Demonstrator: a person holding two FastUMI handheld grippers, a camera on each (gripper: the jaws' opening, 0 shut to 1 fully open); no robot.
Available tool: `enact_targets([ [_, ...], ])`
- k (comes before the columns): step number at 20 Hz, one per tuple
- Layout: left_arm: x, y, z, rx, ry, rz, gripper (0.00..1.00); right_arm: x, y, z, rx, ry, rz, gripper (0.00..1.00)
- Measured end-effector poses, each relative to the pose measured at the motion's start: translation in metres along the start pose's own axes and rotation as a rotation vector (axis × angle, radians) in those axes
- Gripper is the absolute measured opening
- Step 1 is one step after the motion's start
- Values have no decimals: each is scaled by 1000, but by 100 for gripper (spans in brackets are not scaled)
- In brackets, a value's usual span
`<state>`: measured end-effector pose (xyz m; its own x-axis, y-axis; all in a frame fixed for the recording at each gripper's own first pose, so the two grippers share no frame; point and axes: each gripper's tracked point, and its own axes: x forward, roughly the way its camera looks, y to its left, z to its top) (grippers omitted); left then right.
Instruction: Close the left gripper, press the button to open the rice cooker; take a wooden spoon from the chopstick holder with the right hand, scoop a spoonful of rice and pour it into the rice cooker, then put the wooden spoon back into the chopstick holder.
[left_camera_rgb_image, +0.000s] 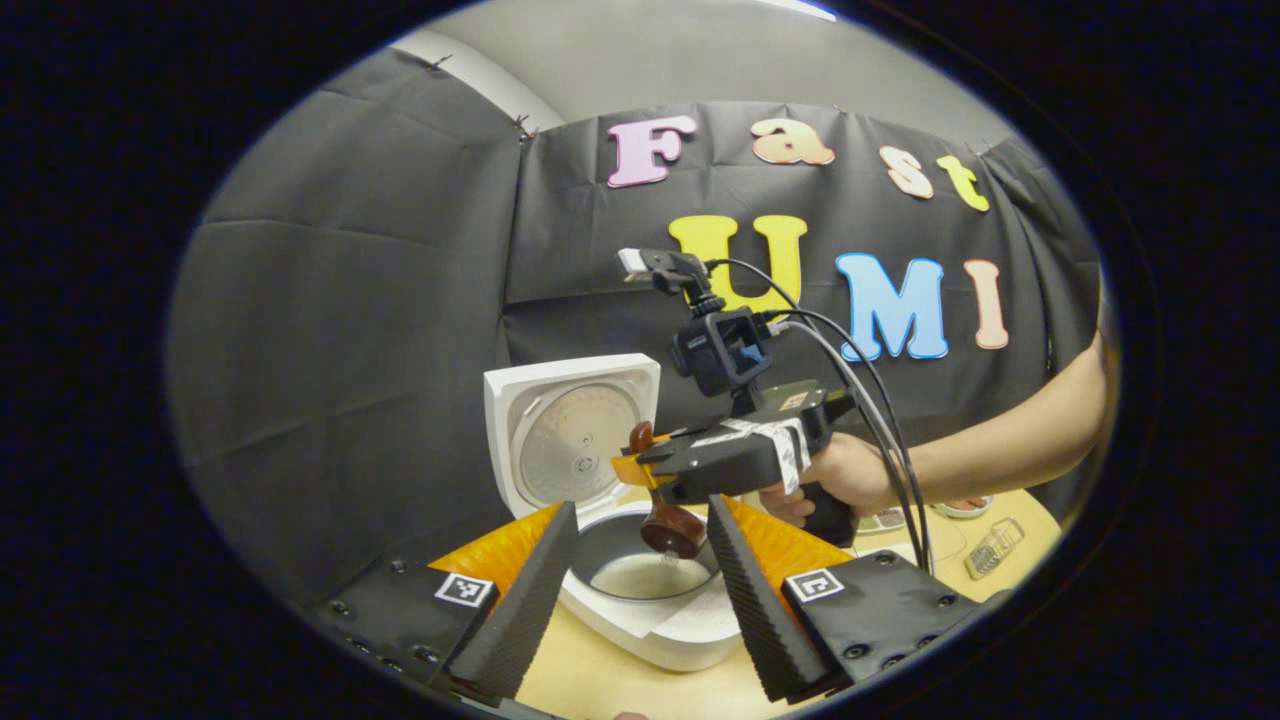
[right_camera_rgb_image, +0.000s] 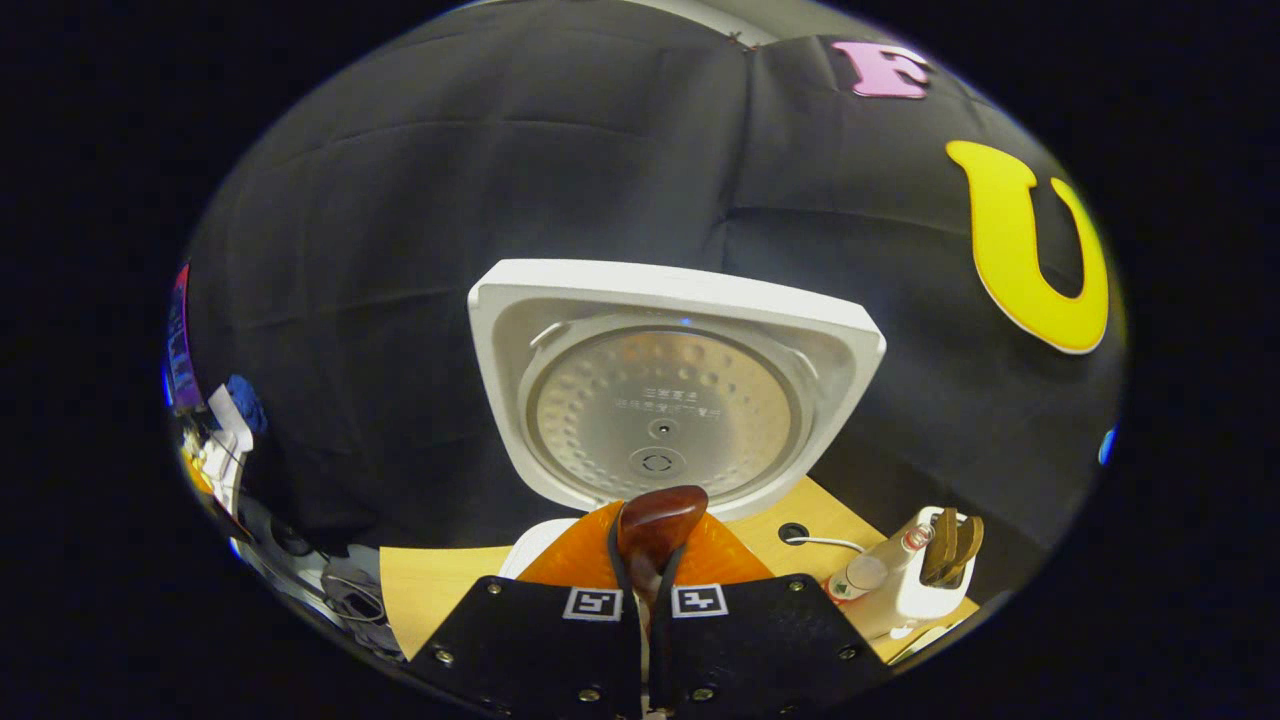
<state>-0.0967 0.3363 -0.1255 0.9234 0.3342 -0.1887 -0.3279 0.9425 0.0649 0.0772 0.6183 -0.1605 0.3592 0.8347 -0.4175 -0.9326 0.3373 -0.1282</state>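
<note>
Glossy brown wooden spoon (right_camera_rgb_image: 655, 525), rice cooker (right_camera_rgb_image: 670, 400) open

Faint print on rice cooker lid (right_camera_rgb_image: 662, 400), unreadable

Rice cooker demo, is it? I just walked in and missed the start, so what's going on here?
A person holds a tool in each hand. The right tool is shut on the wooden spoon, tipped bowl-down over the open rice cooker, with rice falling into the inner pot. The lid stands upright. The left tool hangs open in front of the cooker, holding nothing. The chopstick holder waits on the table.
</note>
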Motion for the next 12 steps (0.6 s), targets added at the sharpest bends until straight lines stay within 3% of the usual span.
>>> enact_targets([
  [2, -1, -1, 1, -3, -3, 8, 91, -2, 4, 1, -15, -6, 12, 4],
  [4, -2, -2, 2, -9, -5, 11, 91, -7, -5, 5, 52, -37, 11, 4],
  [12, 4, -27, 13, -8, -20, -30, 91, -81, -81, 23, 702, -230, 43, 4],
])
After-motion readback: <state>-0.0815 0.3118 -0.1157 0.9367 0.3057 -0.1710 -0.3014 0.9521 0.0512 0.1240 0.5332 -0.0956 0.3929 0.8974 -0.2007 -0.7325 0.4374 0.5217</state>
